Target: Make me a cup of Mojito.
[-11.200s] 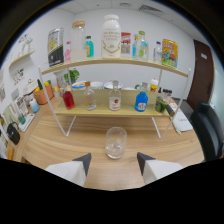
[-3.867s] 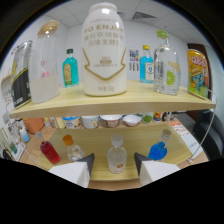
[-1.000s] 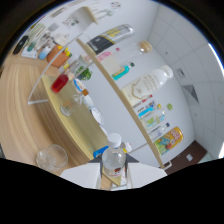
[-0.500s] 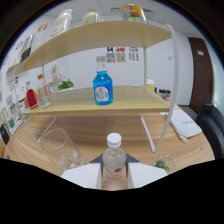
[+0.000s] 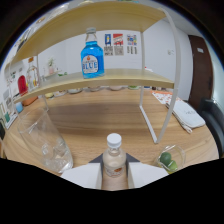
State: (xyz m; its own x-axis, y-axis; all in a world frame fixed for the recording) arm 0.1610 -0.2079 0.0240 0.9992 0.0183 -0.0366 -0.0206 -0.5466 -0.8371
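The tool (image 5: 114, 170) is clamped on a small clear bottle (image 5: 114, 161) with a white cap, both fingers pressing its sides, and holds it low over the wooden worktop (image 5: 100, 117). Just beside it, to one side, stands an empty glass (image 5: 46, 144) with nothing visible in it; to the other side sits a small clear bowl (image 5: 170, 159) holding what look like green lime pieces. Judging by this, the step in hand is bringing the bottle to the glass to pour an ingredient for the Mojito. The cap appears to be on, so the next move would call for opening it, or, if it is loose, for swinging the bottle over the glass rim and tipping it slowly. What the bottle holds cannot be told. Beyond, a shelf (image 5: 115, 77) carries a bottle of blue liquid (image 5: 92, 54), with a red bottle (image 5: 22, 84) farther along it.
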